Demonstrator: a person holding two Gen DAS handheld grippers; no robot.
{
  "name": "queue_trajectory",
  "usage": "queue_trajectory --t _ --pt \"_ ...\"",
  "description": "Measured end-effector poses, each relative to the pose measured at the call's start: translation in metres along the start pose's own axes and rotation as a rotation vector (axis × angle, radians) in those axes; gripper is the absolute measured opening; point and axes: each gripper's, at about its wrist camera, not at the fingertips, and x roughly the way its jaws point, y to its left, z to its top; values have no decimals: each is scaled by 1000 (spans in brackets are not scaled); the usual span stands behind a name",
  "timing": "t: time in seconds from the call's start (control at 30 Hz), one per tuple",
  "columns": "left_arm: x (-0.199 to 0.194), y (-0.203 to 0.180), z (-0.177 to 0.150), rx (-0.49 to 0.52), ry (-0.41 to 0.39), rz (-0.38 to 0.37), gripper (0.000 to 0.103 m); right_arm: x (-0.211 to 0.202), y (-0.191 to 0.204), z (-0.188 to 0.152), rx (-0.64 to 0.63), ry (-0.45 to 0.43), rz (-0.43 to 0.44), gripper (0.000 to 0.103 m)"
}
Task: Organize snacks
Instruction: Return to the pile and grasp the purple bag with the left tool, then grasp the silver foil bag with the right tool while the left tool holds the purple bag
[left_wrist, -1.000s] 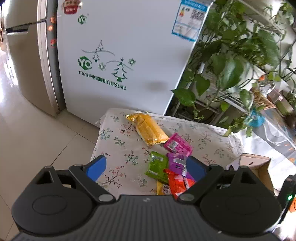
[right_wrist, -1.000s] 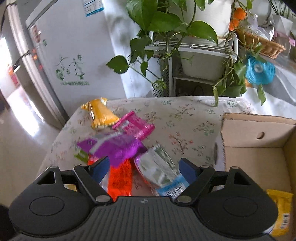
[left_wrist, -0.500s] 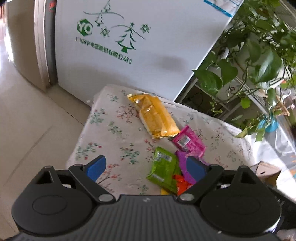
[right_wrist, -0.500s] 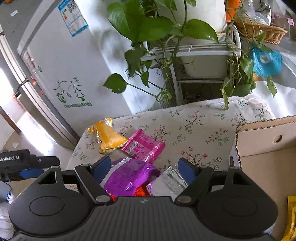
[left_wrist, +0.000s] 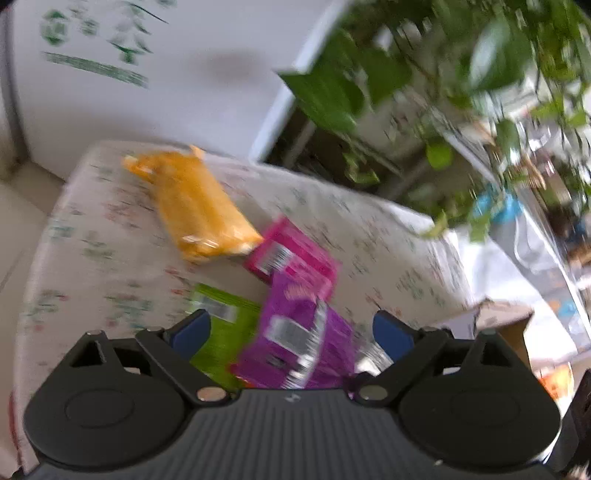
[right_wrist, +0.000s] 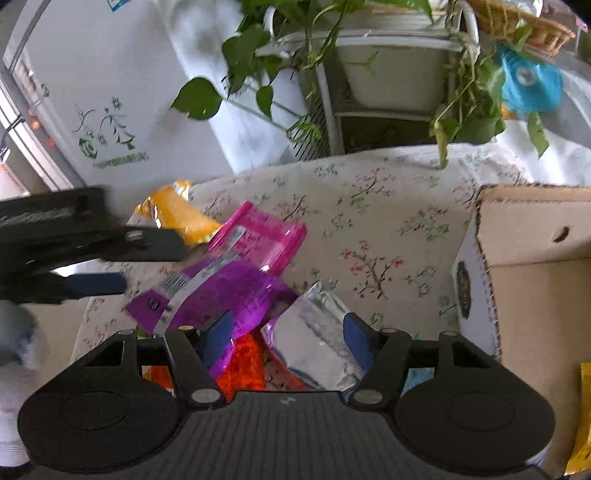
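Observation:
Several snack packets lie heaped on the flowered tablecloth (right_wrist: 388, 206): yellow (left_wrist: 199, 210), pink (left_wrist: 295, 254), green (left_wrist: 225, 325), purple (left_wrist: 299, 332), orange (right_wrist: 243, 365) and silver (right_wrist: 317, 332). My left gripper (left_wrist: 291, 330) hangs open over the purple and green packets, and the view is blurred. It also shows at the left edge of the right wrist view as the left gripper (right_wrist: 122, 264). My right gripper (right_wrist: 286, 334) is closing around the silver packet. Its right pad (right_wrist: 354, 336) is at the packet's edge, while the left pad stands off beside the purple one.
An open cardboard box (right_wrist: 535, 277) stands at the table's right end with a yellow packet (right_wrist: 581, 417) inside. Behind the table are a white fridge (left_wrist: 147, 74), a metal rack with trailing plants (right_wrist: 258, 55) and a wicker basket (right_wrist: 524, 22).
The left gripper has dropped and swung toward the heap, and now appears in the right wrist view. The right gripper's jaws have narrowed about the silver packet as it sank a little.

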Motion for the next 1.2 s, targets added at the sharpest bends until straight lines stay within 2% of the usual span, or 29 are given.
queue_trajectory --t 0.13,0.37,0.4,0.47,0.53,0.63,0.8,1.0,1.1,1.2 --pt "18 -9 -7 34 44 22 95 3 9 -5 -48 38 53 70" --pt "27 -7 -16 143 32 79 92 5 23 -15 -97 141 175 70" --pt "26 -5 -16 148 27 78 92 5 26 -16 -114 142 169 70" --pt "23 1 -16 133 23 67 83 2 26 -15 -144 131 147 70" --pt "18 5 -14 126 12 54 79 -3 23 -11 -139 113 137 70" --pt "13 -1 -11 164 -28 53 84 -9 17 -6 -131 111 107 70" --pt "23 -16 -11 179 0 -7 94 -20 11 -2 -169 113 69 71" --pt "43 -34 -25 280 23 59 93 -35 3 0 -203 95 37 76" --pt "45 -38 -37 354 4 99 89 -35 -4 0 -192 95 14 76" --pt "40 -33 -36 340 -9 95 82 -33 -8 0 -190 96 -15 76"
